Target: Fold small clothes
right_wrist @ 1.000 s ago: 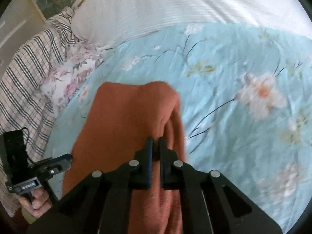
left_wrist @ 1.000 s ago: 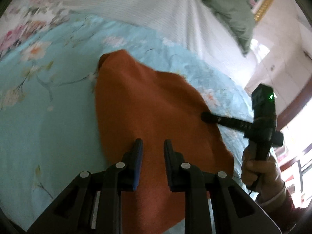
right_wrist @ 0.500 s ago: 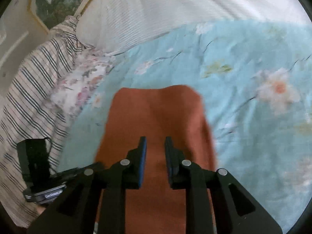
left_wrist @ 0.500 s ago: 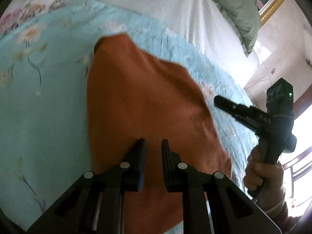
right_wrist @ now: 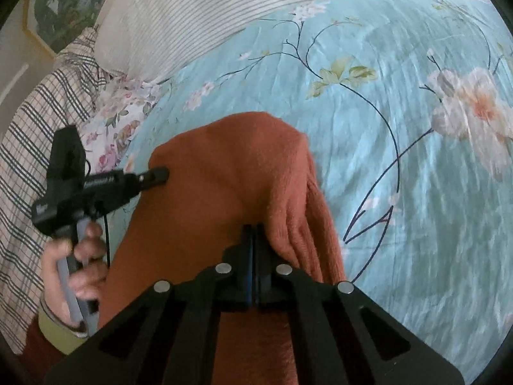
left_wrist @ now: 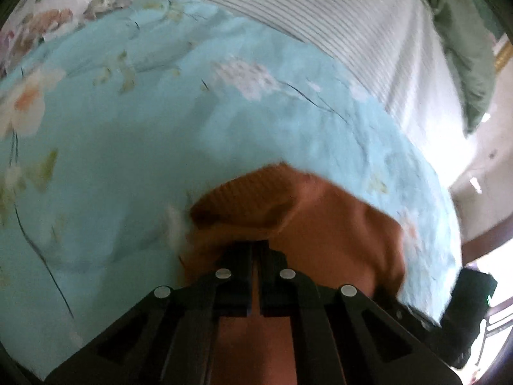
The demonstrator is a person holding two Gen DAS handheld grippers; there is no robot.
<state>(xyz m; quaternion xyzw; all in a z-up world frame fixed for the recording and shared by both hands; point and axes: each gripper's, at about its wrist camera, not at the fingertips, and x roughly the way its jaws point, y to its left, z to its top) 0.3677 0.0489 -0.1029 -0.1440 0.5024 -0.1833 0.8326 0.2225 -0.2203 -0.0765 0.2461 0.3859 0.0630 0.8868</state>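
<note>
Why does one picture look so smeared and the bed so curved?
Left wrist view: motion blur softens the orange cloth and floral bedspread, and window glare whitens the right edge. Right wrist view: sharper, evenly lit, cloth fibres visible. Both: the fisheye lens bends the bed and darkens the corners.

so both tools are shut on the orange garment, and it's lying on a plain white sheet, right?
Not plain white. In the right wrist view the orange garment lies on a light blue floral sheet; the white striped bedding sits further back. The rest holds: the right tool and the left tool are both shut on the garment.
</note>
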